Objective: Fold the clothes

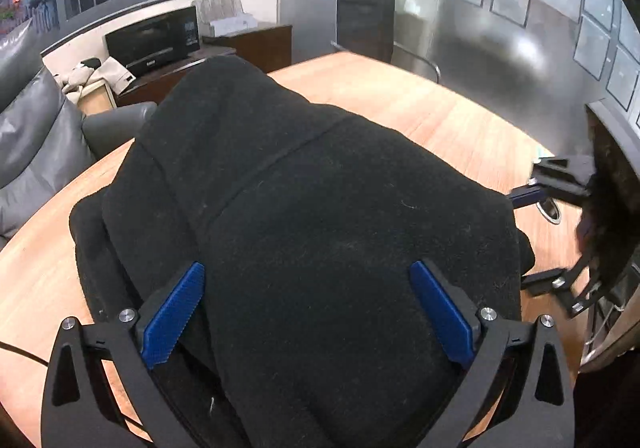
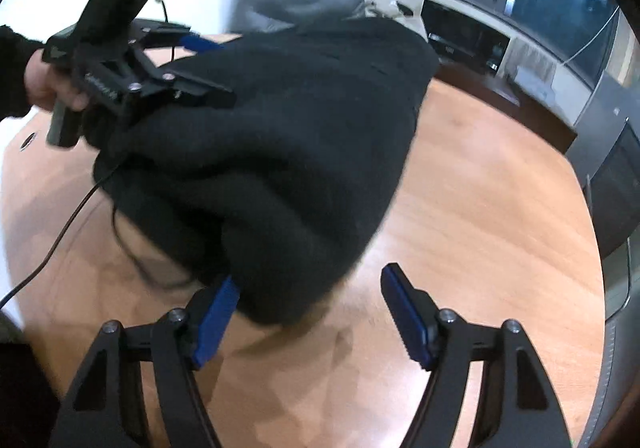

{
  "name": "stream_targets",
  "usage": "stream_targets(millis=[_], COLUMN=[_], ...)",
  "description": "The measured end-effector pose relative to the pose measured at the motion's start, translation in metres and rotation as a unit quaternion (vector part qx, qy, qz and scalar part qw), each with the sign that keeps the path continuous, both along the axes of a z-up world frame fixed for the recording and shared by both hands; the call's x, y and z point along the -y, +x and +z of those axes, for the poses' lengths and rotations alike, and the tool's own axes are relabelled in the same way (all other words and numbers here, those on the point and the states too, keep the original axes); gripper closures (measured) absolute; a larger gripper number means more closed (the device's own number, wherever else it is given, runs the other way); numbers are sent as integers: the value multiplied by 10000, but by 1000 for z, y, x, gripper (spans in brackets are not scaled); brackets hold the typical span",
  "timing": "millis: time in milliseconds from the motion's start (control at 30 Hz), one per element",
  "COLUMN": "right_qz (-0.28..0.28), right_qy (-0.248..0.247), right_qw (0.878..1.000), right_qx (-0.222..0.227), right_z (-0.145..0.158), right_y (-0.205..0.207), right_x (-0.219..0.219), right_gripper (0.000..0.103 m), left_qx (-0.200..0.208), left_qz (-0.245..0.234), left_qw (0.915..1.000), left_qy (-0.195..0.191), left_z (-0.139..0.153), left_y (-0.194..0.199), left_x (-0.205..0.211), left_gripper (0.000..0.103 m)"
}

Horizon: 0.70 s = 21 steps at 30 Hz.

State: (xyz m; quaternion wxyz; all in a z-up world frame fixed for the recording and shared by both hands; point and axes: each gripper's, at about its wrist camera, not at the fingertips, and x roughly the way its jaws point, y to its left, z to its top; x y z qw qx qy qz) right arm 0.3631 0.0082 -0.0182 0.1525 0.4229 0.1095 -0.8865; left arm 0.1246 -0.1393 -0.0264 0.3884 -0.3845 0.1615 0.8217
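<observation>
**Black garment heaped on the wooden counter, both tools spread wide**

A black fleece-like garment (image 1: 320,215) lies in a bulky folded heap on the light wooden counter (image 1: 460,119), covering most of the near part of the surface. A seam runs diagonally across its top layer, and a lower layer sticks out at the left edge.

The left tool (image 1: 306,314) hovers over the near end of the garment with its blue-padded fingers (image 1: 172,322) set far apart; the cloth passes beneath and between them, but nothing is pinched. In the right wrist view the same tool (image 2: 204,67) sits at the far upper left of the heap, held by a hand (image 2: 48,83) in a dark sleeve, with a thin cable (image 2: 60,232) trailing from it across the counter.

The right tool (image 2: 306,314) is also released, its fingers wide apart. The left pad (image 2: 214,322) is just against the rounded near edge of the garment, while the right one stands over bare wood. That view is blurred along the cloth's edge, so whether the pad actually touches the cloth cannot be told.

Beyond the counter stand a grey leather chair (image 1: 36,143), a dark cabinet with a black microwave-like box (image 1: 154,39), and glass walls.
</observation>
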Motion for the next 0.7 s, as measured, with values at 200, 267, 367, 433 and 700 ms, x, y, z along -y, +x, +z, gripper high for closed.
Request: stream_targets(millis=[200, 267, 367, 433, 700], right_qz=[-428, -588, -838, -875, -587], right_qy=[-176, -298, -571, -761, -1004], right_qw=[9976, 9961, 9938, 9931, 9914], right_qx=[-512, -578, -453, -172, 596], right_z=[-6, -2, -2, -2, 44], right_y=[-18, -11, -6, -11, 24], right_x=[17, 11, -1, -10, -57], right_gripper=[34, 45, 52, 53, 53], left_qx=[-189, -216, -232, -233, 63], left_qz=[28, 26, 16, 26, 410], left_qw=[9993, 9991, 9990, 9989, 9990], left_qy=[317, 359, 379, 395, 160], left_z=[-21, -21, -16, -14, 17], left_y=[1, 2, 5, 7, 18], left_x=[17, 19, 19, 19, 39], left_gripper=[0, 0, 0, 0, 0])
